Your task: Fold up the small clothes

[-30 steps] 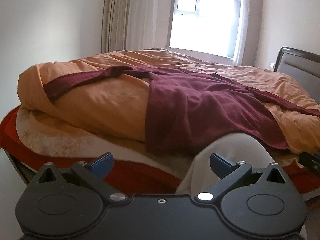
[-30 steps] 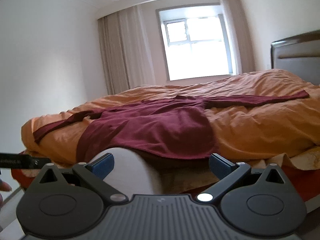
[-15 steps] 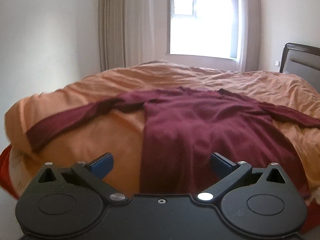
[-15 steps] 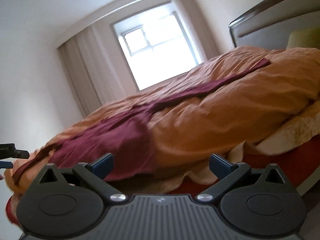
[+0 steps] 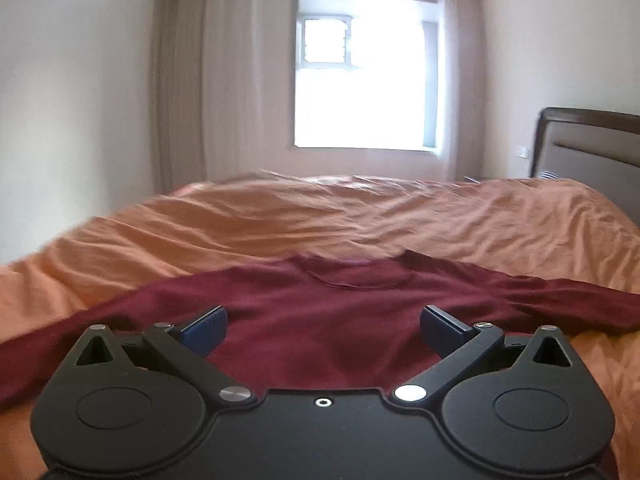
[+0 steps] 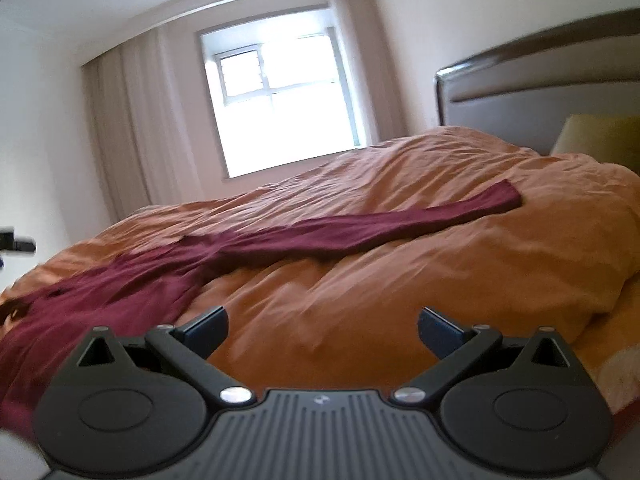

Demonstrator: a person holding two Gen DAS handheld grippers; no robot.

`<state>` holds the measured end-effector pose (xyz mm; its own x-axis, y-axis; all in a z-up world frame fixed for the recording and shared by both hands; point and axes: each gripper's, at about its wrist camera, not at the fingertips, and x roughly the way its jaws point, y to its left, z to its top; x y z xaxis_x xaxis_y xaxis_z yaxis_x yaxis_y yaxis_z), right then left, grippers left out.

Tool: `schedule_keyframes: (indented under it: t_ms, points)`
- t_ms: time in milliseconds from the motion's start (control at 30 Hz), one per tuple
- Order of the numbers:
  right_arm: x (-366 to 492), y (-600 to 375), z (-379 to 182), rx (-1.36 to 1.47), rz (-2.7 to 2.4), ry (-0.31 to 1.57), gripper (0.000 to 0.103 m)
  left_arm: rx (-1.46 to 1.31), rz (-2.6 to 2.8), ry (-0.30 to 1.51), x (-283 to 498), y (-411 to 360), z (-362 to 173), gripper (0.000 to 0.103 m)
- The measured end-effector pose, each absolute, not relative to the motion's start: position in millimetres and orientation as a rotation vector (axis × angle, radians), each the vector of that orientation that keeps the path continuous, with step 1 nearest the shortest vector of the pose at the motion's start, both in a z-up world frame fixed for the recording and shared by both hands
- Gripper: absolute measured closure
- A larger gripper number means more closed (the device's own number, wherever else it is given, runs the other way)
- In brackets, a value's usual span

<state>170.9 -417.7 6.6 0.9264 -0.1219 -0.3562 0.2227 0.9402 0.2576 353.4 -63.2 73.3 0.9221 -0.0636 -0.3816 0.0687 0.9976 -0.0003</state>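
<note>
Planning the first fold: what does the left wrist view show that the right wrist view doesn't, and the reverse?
Left wrist only: the neckline and the shirt's chest between the open left gripper.
Right wrist only: the cuff of one outstretched sleeve, a yellow pillow, and the open right gripper over bare duvet.
Both: the maroon shirt spread on the orange duvet, the window, and the headboard.

Your left black two-finger gripper (image 5: 323, 330) has its jaws spread wide, and its blue-padded fingertips (image 5: 205, 329) grip nothing. It sits level and points straight forward. Your right black two-finger gripper (image 6: 322, 330) is also spread wide, with nothing between its blue pads (image 6: 439, 333). Its view is rolled, so that gripper sits tilted.
</note>
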Motion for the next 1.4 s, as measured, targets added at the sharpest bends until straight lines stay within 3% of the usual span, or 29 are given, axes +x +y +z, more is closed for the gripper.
schedule_keyframes:
  t_ms: [433, 633, 700, 867, 1100, 1400]
  points:
    - [251, -562, 12, 0.388, -0.453, 0.339, 0.002, 0.070, -0.162, 0.508, 382, -96, -4, 0.001]
    - [281, -595, 9, 0.408, -0.583, 0.359, 0.029, 0.032, -0.169, 0.541, 388, -88, -5, 0.001]
    - [290, -598, 9, 0.388, -0.604, 0.377, 0.051, 0.042, -0.169, 0.535, 389, -87, 0, 0.001]
    - [306, -598, 13, 0.396, -0.629, 0.437, 0.086, 0.094, -0.123, 0.539, 391, -84, 18, 0.001]
    - [325, -558, 61, 0.338, -0.545, 0.346, 0.090, 0.068, -0.086, 0.542, 394, -62, 49, 0.001]
    - [385, -411, 143, 0.217, -0.175, 0.194, 0.090, 0.061, -0.013, 0.494, 380, -20, 68, 0.001]
